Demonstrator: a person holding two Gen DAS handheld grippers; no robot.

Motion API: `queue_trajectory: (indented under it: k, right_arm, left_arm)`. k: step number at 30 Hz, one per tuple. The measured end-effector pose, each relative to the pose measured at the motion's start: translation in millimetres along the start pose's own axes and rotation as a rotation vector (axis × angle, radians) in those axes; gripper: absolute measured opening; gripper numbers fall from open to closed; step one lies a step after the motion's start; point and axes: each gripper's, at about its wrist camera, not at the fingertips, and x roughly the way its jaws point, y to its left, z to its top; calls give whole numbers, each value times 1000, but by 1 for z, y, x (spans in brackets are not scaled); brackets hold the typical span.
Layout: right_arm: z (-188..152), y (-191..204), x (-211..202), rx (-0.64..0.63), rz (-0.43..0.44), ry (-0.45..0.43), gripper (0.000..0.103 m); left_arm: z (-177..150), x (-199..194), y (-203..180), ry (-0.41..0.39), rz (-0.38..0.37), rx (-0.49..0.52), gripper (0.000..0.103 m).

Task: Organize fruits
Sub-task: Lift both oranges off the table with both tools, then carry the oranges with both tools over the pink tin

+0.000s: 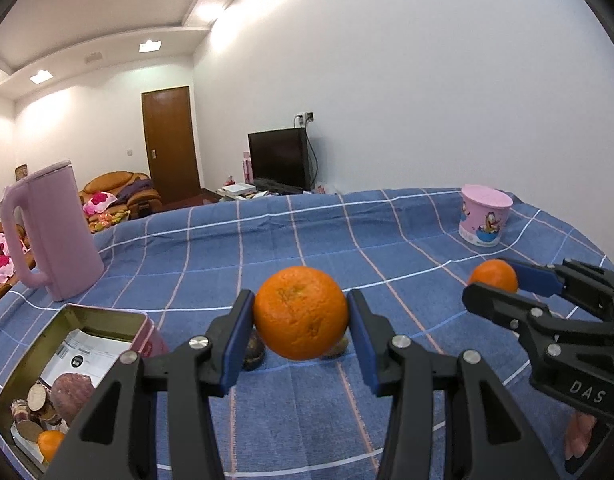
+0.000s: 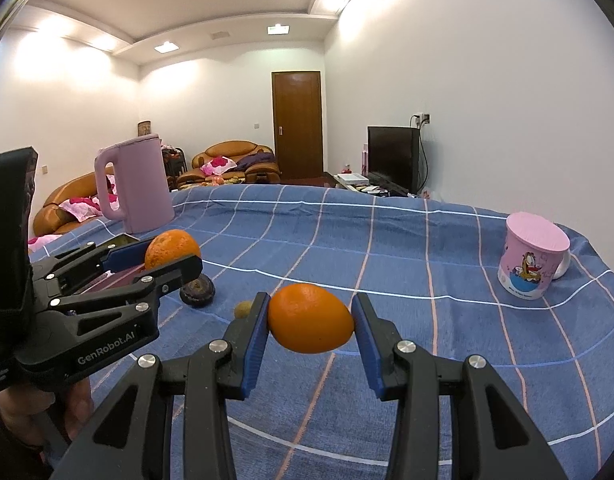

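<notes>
Gripping one orange each, both held above the blue checked cloth [image 1: 307,400] on the surface.

Left gripper [image 1: 301,316] is clamping the bigger orange [image 1: 301,312] between its blue pads. This orange is looking near round, no clear long axis; a scuffed patch is facing the left wrist camera. From the right wrist view, the same orange [image 2: 172,249] is sitting at the tip of the left gripper [image 2: 163,258].

Right gripper [image 2: 310,320] is clamping the smaller orange [image 2: 310,319]. It is looking slightly oval, long axis running across from pad to pad, narrower end pointing toward the right pad. In the left wrist view it [image 1: 493,276] is showing between the fingers of the right gripper [image 1: 497,280].

Metal tin [image 1: 19,368] is sitting open at the near left, holding another small orange [image 1: 51,442] plus brownish items and a paper sheet. Dark round fruit [image 2: 197,289] is lying on the cloth under the left gripper. Pink jug [image 1: 55,236] is standing upright behind the tin. Pink cartoon cup [image 2: 533,260] is standing upright, well apart on the right.
</notes>
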Motion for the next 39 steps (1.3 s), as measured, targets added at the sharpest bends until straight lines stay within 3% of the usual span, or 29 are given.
queue_trajectory:
  k: [19, 29, 39]
  right_arm:
    - [0, 2, -15, -13, 15, -82, 44]
    - [1, 5, -12, -24, 9, -67, 44]
    - [6, 28, -4, -38, 69, -54, 44]
  left_arm:
    - [-1, -14, 2, -59, 50, -11, 49]
    - [-5, -22, 9, -38, 78, -14, 49]
    - [-3, -37, 42, -28, 123, -49, 49]
